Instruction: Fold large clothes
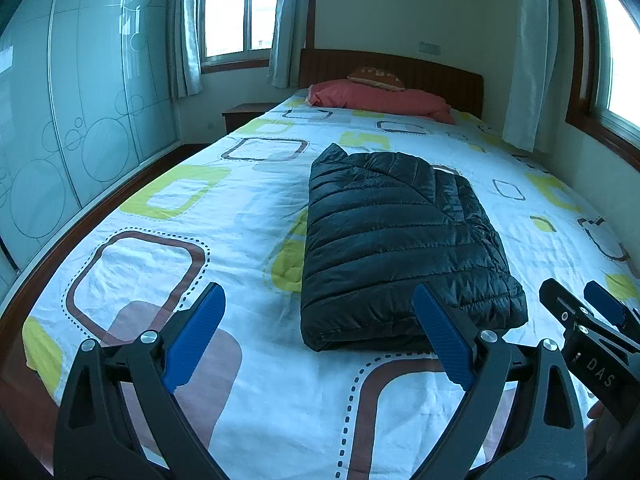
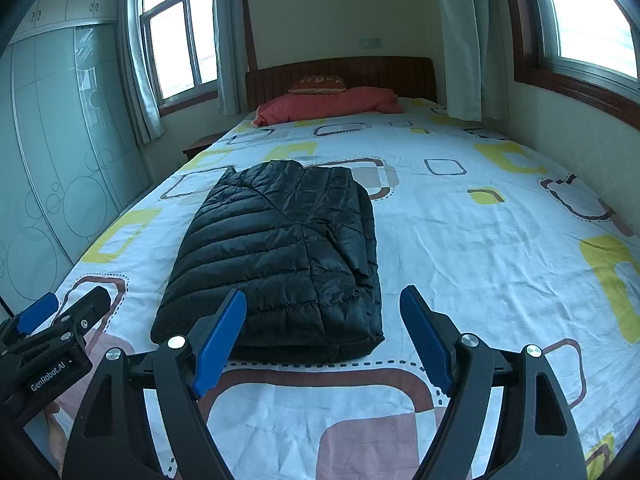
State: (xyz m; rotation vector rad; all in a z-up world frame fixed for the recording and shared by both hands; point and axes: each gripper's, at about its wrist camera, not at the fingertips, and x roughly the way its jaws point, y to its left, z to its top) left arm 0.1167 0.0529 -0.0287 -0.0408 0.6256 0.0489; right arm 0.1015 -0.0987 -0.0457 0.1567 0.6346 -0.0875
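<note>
Bed sheet [image 1: 168, 264]: white, printed with green, brown and grey rounded squares, lightly creased. Red pillow [image 1: 380, 100] lies at the wooden headboard [image 1: 440, 74], a small brown cushion [image 1: 376, 77] on top. Frosted wardrobe doors [image 1: 80, 120] stand alongside. Pale curtains [image 2: 230, 40] flank both windows [image 2: 180, 44].

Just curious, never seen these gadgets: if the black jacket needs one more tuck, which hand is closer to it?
Probably the right gripper: the folded black jacket lies partly between its open fingers, near edge just ahead. The left gripper points mostly at bare bedsheet, jacket off to its right.
</note>
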